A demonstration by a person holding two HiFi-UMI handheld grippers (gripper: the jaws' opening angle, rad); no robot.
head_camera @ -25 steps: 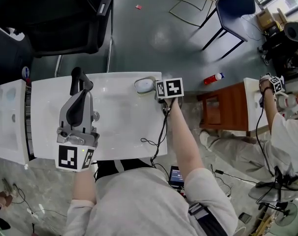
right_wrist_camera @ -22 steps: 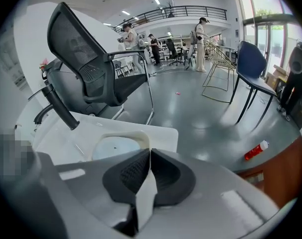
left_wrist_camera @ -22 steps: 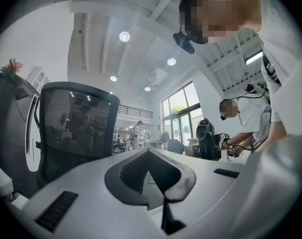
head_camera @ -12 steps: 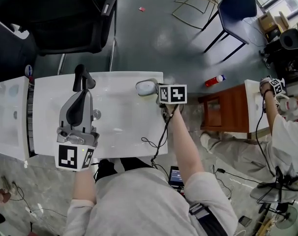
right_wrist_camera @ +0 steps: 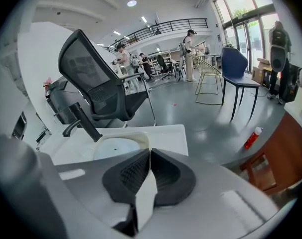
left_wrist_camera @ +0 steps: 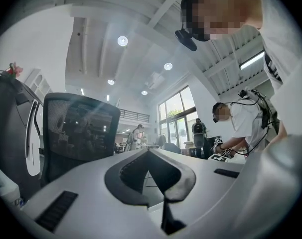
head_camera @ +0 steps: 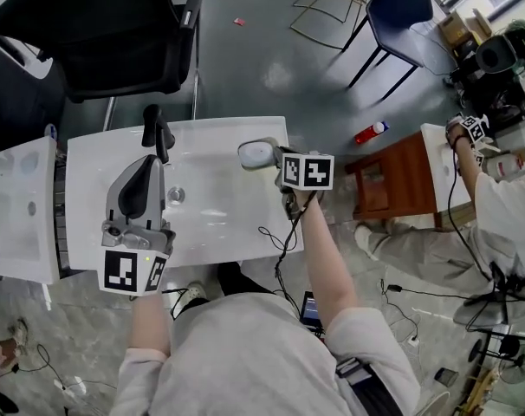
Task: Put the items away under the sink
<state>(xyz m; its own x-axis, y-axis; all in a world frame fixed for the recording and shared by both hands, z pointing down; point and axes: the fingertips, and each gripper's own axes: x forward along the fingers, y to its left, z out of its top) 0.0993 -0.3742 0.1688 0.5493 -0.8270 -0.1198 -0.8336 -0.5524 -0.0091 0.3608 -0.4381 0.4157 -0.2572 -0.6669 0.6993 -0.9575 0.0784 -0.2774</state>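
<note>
The left gripper (left_wrist_camera: pixel 148 152) has its jaws pressed together at the tips with nothing between them, and it is held on a short, bent arm above the white sink top (head_camera: pixel 219 232), nose tilted up toward the black office chair (left_wrist_camera: pixel 78 133), with the black faucet (head_camera: pixel 158 128) just ahead of it. The right gripper (right_wrist_camera: pixel 150 152) is likewise closed and empty, carried on an outstretched arm to the sink's right end, where a white round dish (right_wrist_camera: pixel 116 146) sits just ahead of its jaws. The red bottle (right_wrist_camera: pixel 252 137) lies on the floor well off to this gripper's right, beside the brown wooden cabinet (head_camera: pixel 388 185).
</note>
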